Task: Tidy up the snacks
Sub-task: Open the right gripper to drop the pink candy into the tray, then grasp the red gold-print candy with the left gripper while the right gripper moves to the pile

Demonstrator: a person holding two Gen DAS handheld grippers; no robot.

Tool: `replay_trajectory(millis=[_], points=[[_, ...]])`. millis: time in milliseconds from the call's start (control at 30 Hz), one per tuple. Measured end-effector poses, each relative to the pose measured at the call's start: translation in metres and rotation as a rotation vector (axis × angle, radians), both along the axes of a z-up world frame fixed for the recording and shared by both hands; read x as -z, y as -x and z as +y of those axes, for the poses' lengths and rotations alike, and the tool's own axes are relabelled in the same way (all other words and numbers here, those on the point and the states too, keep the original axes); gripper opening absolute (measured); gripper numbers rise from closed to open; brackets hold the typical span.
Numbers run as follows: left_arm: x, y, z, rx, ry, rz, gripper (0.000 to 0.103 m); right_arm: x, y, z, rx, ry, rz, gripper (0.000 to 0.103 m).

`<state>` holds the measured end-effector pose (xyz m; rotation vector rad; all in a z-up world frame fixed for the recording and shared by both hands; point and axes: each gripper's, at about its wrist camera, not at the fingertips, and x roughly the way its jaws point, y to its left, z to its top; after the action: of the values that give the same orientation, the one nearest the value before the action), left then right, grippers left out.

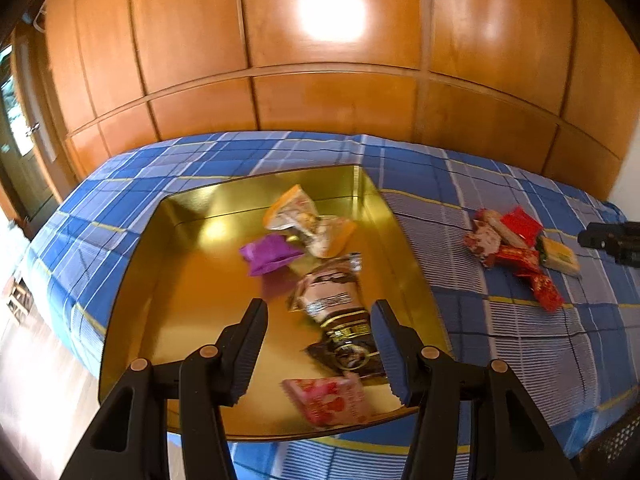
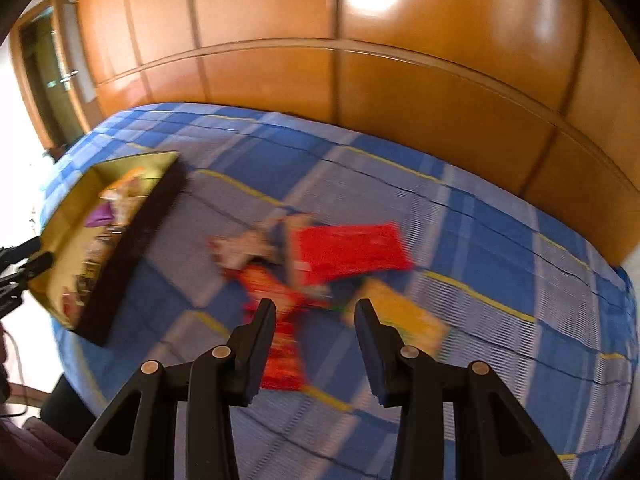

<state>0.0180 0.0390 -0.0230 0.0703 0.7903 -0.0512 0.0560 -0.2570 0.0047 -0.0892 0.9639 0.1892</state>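
A shallow gold box [image 1: 192, 264] lies on a blue plaid bed and holds several snack packets: an orange one [image 1: 298, 216], a purple one [image 1: 268, 254], a brown one [image 1: 332, 300] and a pink one [image 1: 328, 400]. My left gripper [image 1: 320, 316] hovers over the box, open and empty. To the right on the bed lies a loose pile of red and yellow packets [image 1: 516, 252]. My right gripper [image 2: 316, 316] hangs open above that pile, over a long red-orange packet [image 2: 280, 320], a big red packet [image 2: 348, 248] and a yellow one [image 2: 400, 316]. The right wrist view is blurred.
Orange wooden wardrobe panels [image 1: 320, 80] stand behind the bed. A doorway [image 2: 44, 80] is at the left. The gold box [image 2: 100, 236] shows at the left of the right wrist view, with the other gripper's dark tip [image 2: 24, 260] beside it. The bed's edge [image 1: 60, 320] drops off at the left.
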Motion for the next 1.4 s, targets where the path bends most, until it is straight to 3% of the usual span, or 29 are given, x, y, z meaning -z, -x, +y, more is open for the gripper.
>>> replay_trajectory(millis=[133, 300, 633, 933, 1000, 1033, 1100, 1333, 1400], points=[[-0.003, -0.004, -0.02, 0.052, -0.022, 0.003, 0.055, 0.011, -0.005, -0.047, 0.088, 0.033, 0.022, 0.041], [-0.004, -0.01, -0.048, 0.116, -0.04, 0.014, 0.055, 0.03, -0.008, -0.104, 0.261, -0.024, 0.083, 0.041], [0.004, -0.017, -0.109, 0.293, -0.023, 0.087, 0.055, 0.031, -0.014, -0.124, 0.376, -0.117, 0.117, 0.041], [0.032, -0.04, -0.178, 0.431, 0.096, 0.271, 0.055, 0.025, -0.014, -0.124, 0.37, -0.172, 0.099, 0.041], [0.038, -0.047, -0.193, 0.439, 0.123, 0.301, 0.061, 0.025, -0.015, -0.12, 0.353, -0.172, 0.101, 0.041], [0.04, -0.051, -0.199, 0.437, 0.14, 0.31, 0.068, 0.024, -0.016, -0.119, 0.348, -0.171, 0.1, 0.041], [0.043, -0.058, -0.209, 0.427, 0.16, 0.324, 0.073, 0.023, -0.017, -0.116, 0.332, -0.172, 0.097, 0.041], [0.065, -0.088, -0.234, 0.356, 0.16, 0.371, 0.073, 0.023, -0.018, -0.109, 0.308, -0.177, 0.097, 0.042], [0.074, -0.093, -0.236, 0.339, 0.143, 0.386, 0.065, 0.022, -0.02, -0.106, 0.295, -0.171, 0.096, 0.042]])
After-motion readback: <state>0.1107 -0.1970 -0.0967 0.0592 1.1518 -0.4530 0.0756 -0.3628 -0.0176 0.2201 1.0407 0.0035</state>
